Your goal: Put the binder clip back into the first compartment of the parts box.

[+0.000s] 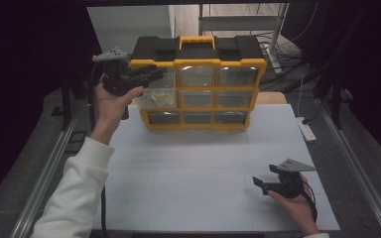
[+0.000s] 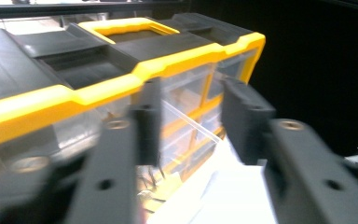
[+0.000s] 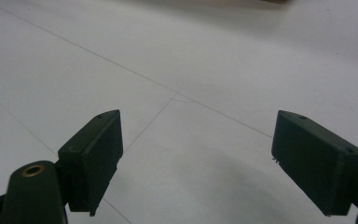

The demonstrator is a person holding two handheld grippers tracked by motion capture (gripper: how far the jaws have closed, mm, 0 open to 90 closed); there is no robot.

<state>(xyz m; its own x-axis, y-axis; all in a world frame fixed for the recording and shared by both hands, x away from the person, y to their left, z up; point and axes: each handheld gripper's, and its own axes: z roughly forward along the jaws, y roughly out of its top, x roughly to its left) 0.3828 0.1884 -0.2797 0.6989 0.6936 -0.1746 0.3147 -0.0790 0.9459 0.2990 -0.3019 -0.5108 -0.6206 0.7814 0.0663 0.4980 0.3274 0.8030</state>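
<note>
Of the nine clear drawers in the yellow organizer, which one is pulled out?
The middle-row left drawer, beside the left claw. It juts forward from the organizer with small items visible inside; the other eight sit flush.

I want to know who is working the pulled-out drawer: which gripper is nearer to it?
Left. The left gripper is right at the drawer of the organizer; the right gripper is far off, near the table's front edge.
</note>
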